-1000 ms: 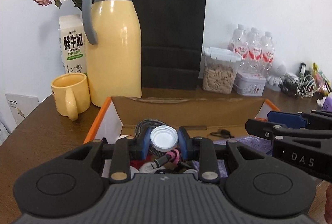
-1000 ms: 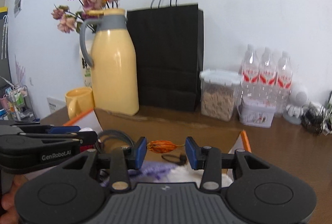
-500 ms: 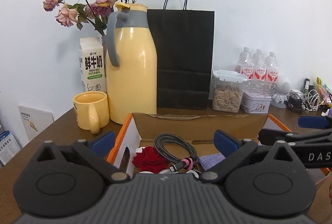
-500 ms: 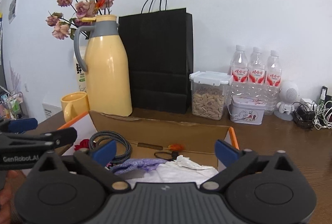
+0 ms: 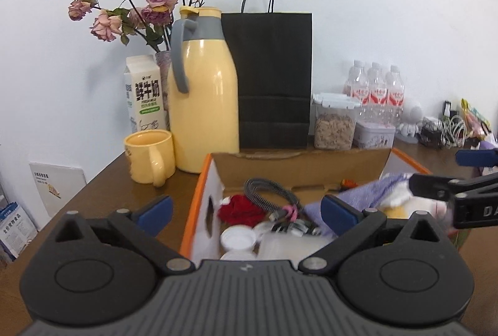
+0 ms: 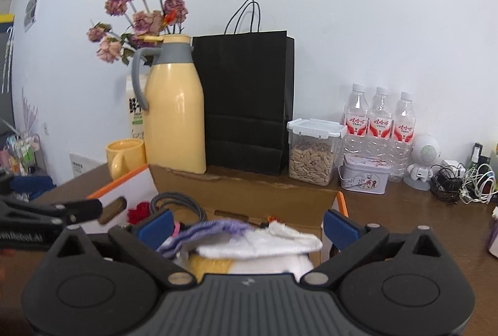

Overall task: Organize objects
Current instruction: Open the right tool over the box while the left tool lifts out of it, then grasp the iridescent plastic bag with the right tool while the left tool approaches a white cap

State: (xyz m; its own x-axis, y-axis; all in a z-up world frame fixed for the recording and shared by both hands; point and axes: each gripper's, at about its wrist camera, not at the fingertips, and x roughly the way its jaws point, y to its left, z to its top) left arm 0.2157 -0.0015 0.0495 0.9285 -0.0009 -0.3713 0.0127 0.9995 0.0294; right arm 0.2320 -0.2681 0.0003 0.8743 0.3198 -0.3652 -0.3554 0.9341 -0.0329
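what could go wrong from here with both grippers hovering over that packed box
1. The purple cloth and white cloth are heaped high in the cardboard box; a reach could drag them over the rim.
2. The braided cable loops over the small items, so it may snag on a hand-held gripper.
3. The yellow mug and yellow thermos stand close by the box; a sideways swing could knock them.

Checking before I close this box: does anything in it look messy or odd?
Mostly tidy, but the purple knitted cloth and white cloth are heaped loosely at the right end of the orange-edged cardboard box, rising about level with its rim. The braided grey cable lies loosely coiled beside the red fabric rose.
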